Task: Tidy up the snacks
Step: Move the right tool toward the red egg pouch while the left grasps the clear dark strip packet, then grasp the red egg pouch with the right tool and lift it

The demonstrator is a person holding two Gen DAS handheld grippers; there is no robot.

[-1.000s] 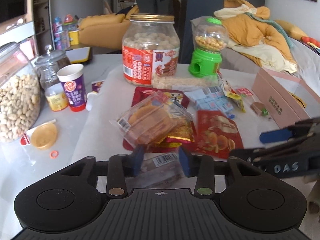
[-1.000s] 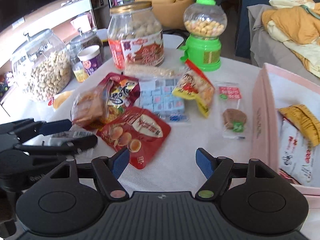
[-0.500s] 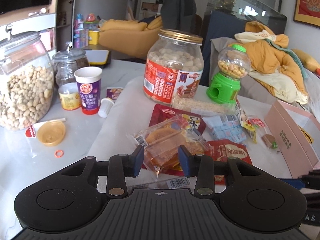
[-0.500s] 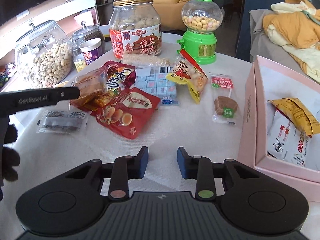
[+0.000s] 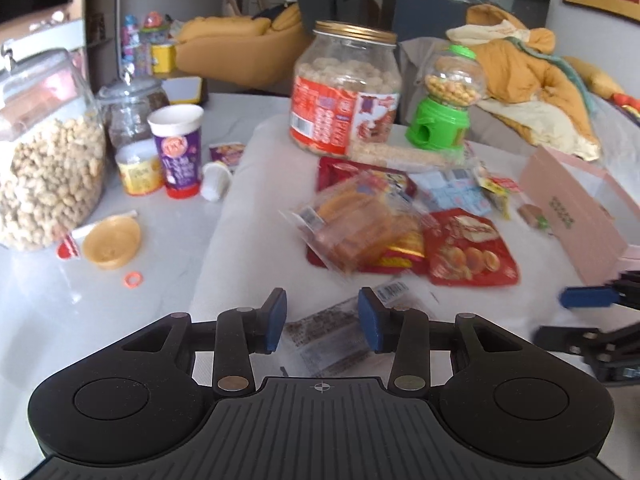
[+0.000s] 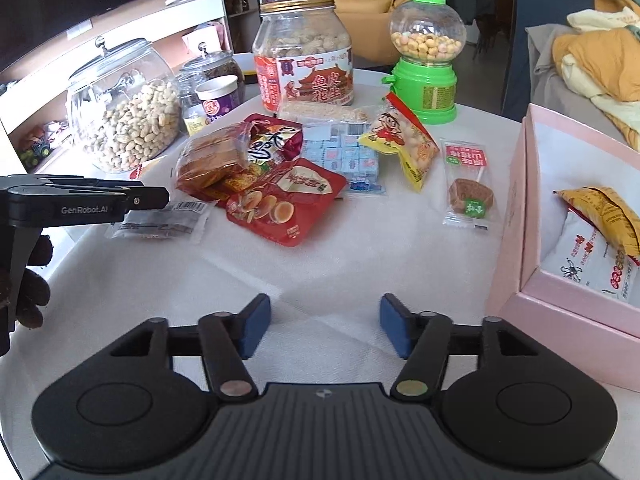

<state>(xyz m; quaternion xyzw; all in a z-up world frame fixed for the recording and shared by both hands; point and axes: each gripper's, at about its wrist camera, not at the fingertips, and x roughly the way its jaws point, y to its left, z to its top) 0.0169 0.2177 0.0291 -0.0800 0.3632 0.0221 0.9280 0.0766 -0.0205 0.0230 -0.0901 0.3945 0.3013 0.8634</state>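
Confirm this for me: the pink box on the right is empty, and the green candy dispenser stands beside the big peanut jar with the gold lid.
Not quite. The pink box is not empty: the right wrist view shows a yellow packet and a white packet inside it. The green candy dispenser does stand beside the gold-lidded peanut jar.

Right gripper (image 6: 322, 326): we reopened its jaws; nothing between them.
Left gripper (image 5: 322, 320): we drew back over the clear packet (image 5: 340, 332).

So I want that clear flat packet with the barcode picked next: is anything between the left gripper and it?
Nothing visible. The clear packet lies bare on the white cloth just ahead of the left gripper, whose jaws stand apart; the other snacks lie beyond it.
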